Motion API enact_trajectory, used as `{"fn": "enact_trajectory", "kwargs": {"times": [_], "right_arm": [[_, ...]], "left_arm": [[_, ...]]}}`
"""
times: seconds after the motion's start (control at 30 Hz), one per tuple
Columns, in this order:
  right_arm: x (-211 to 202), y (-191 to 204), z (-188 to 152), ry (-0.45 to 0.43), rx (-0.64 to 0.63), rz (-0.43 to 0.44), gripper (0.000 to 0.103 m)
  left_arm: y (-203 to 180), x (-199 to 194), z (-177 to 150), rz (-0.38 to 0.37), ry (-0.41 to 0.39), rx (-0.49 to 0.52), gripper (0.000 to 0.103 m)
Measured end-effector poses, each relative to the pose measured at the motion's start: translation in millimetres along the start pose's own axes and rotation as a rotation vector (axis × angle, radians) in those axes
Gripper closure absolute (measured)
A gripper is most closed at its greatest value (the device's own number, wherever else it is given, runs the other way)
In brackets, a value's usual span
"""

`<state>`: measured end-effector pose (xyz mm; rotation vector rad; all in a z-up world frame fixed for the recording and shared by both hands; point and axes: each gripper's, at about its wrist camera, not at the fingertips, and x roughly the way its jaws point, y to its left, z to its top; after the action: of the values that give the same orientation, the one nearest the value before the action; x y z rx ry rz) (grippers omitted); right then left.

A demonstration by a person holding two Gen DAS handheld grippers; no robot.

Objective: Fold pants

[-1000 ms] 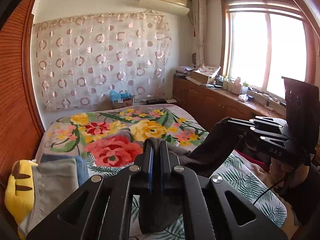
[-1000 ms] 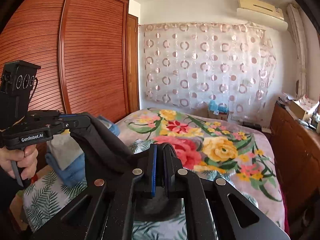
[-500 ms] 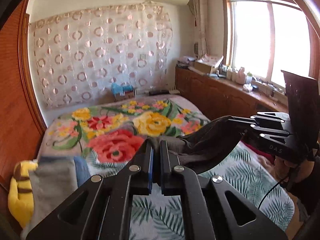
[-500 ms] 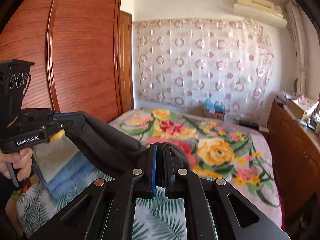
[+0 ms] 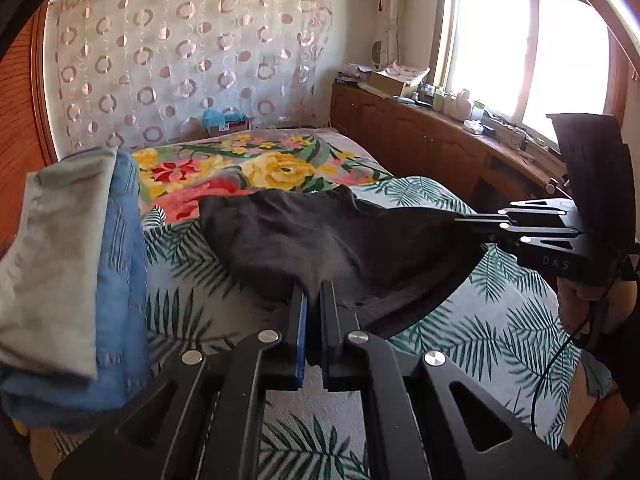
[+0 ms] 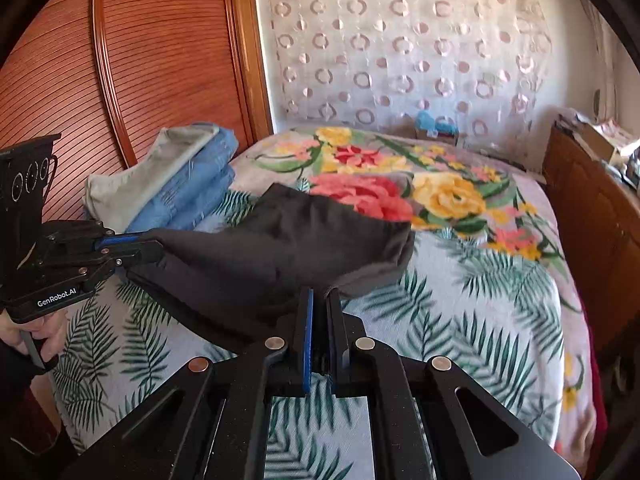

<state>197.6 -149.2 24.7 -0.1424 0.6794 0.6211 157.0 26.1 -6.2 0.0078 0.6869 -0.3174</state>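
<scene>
We hold the dark pants [image 5: 340,240] stretched between both grippers — the left gripper [image 5: 313,300] and the right gripper [image 6: 319,300] each have jaws clamped on an edge. The far part sags onto the bed [image 6: 500,280] near its middle — beside a stack of folded clothes [image 6: 172,184] at the wardrobe-side edge.

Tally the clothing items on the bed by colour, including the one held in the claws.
Dark grey pants, gripped by the left claw and the right claw: 1
Blue folded garment, in the stack: 1
Light grey folded garment, on top of the blue one: 1
Total: 3
</scene>
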Motion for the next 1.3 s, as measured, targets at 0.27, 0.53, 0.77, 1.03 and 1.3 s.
{"fn": "enact_trajectory", "kwargs": {"times": [0.27,0.53,0.77,1.03,1.3], "right_arm": [[-12,8,-15,0.035,0.035,0.009,0.098],[-33,17,-44,0.029,0.026,0.036,0.097],[-48,23,-77,0.027,0.046,0.040,0.097],[-59,32,-109,0.042,0.071,0.032,0.097],[-59,37,-130,0.044,0.093,0.021,0.097]], "left_arm": [[3,-17,-29,-0.015,0.009,-0.033,0.097],[-5,-39,-55,-0.006,-0.002,-0.050,0.097],[-14,-48,-83,-0.018,0.024,-0.078,0.097],[-21,-51,-107,-0.015,0.058,-0.081,0.097],[-22,-44,-123,0.005,0.098,-0.074,0.097]]}}
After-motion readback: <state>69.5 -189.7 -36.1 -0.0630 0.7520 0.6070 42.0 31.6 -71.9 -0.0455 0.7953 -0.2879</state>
